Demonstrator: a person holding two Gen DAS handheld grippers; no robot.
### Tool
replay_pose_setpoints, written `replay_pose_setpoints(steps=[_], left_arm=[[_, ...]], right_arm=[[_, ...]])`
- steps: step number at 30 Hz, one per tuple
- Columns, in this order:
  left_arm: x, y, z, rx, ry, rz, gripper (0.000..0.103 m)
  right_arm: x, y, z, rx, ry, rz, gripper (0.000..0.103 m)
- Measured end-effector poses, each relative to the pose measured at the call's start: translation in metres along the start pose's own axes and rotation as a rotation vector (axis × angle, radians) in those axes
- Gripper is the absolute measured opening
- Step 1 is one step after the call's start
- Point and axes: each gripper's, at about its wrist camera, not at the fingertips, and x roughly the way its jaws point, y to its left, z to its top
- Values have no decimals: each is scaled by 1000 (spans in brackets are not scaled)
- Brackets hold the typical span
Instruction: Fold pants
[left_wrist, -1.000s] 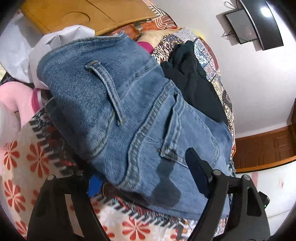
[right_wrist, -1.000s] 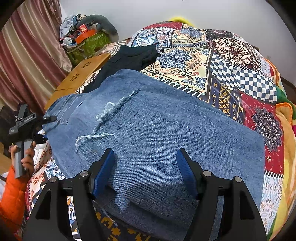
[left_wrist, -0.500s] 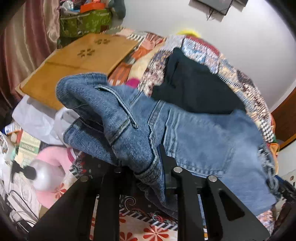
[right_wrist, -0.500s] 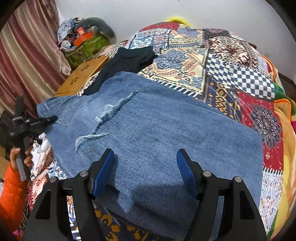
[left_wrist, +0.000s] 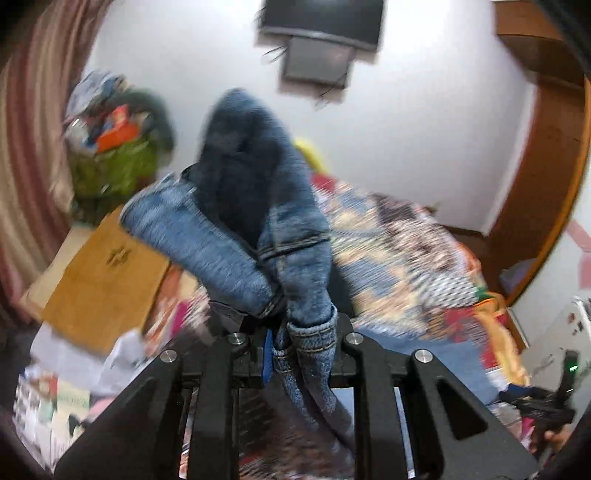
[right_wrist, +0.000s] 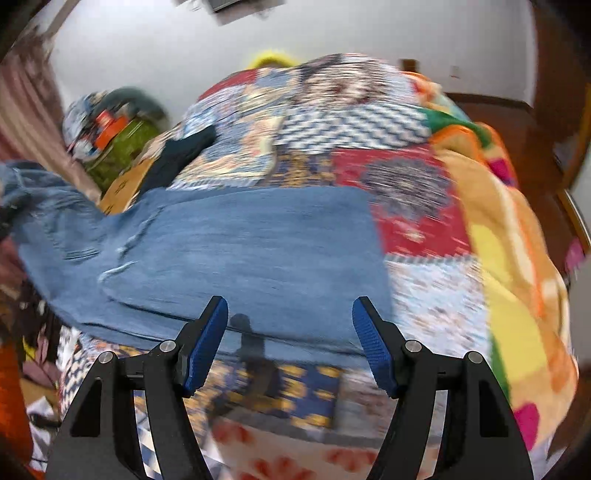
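Blue jeans (right_wrist: 229, 251) lie folded across a patchwork bedspread (right_wrist: 406, 206). My left gripper (left_wrist: 301, 339) is shut on the waistband end of the jeans (left_wrist: 258, 221) and holds it bunched and lifted above the bed. In the right wrist view that lifted end (right_wrist: 26, 184) rises at the far left. My right gripper (right_wrist: 290, 332) is open and empty, just in front of the near edge of the jeans. Both views are blurred by motion.
A dark garment (right_wrist: 181, 158) lies on the bed behind the jeans. A wooden board (left_wrist: 103, 273) and a green bag of clutter (left_wrist: 114, 162) stand at the left. A wall screen (left_wrist: 317, 37) hangs above. A wooden door frame (left_wrist: 546, 184) is at the right.
My left gripper closed on the jeans' waistband and lifted it up off the bed. My right gripper pulled back toward the jeans' near edge and stays open.
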Motion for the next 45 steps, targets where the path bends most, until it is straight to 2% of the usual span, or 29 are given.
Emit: replay_pose_setpoints(steps=[5, 7, 10, 14, 18, 21, 24, 27, 31, 32, 34, 35, 36, 40, 45], left_arm=[[-5, -74, 22, 109, -48, -95, 18], [1, -106, 26, 142, -38, -136, 18], [19, -150, 26, 181, -2, -193, 17], [54, -205, 12, 220, 95, -288, 17], [101, -254, -31, 297, 253, -333, 17], [126, -275, -67, 350, 373, -359, 18], [133, -284, -98, 397, 430, -363, 19], [130, -284, -107, 423, 431, -357, 21], [130, -285, -109, 460, 490, -358, 27], [126, -285, -112, 474, 502, -361, 30], [120, -285, -116, 496, 506, -356, 54], [116, -283, -116, 495, 497, -374, 66], [111, -281, -116, 487, 481, -398, 70], [91, -274, -108, 523, 393, -335, 72], [81, -250, -81, 496, 319, -279, 76]], right_arm=[[10, -44, -11, 109, 8, -37, 66], [22, -51, -13, 136, 45, -10, 66], [27, -51, -16, 152, 39, 30, 66], [25, -53, -18, 168, 36, 71, 66], [23, -58, -23, 174, 32, 92, 66], [20, -58, -25, 171, 31, 99, 66], [15, -56, -29, 158, 32, 96, 66], [10, -52, -32, 137, 30, 85, 66], [1, -48, -38, 130, 27, 72, 66], [-2, -47, -39, 130, 25, 64, 66], [-6, -44, -40, 127, 24, 49, 66], [-7, -43, -40, 126, 21, 42, 66], [-9, -42, -41, 125, 18, 40, 66], [-22, -34, -43, 121, 3, 37, 66], [-32, -27, -39, 107, -23, 33, 66]])
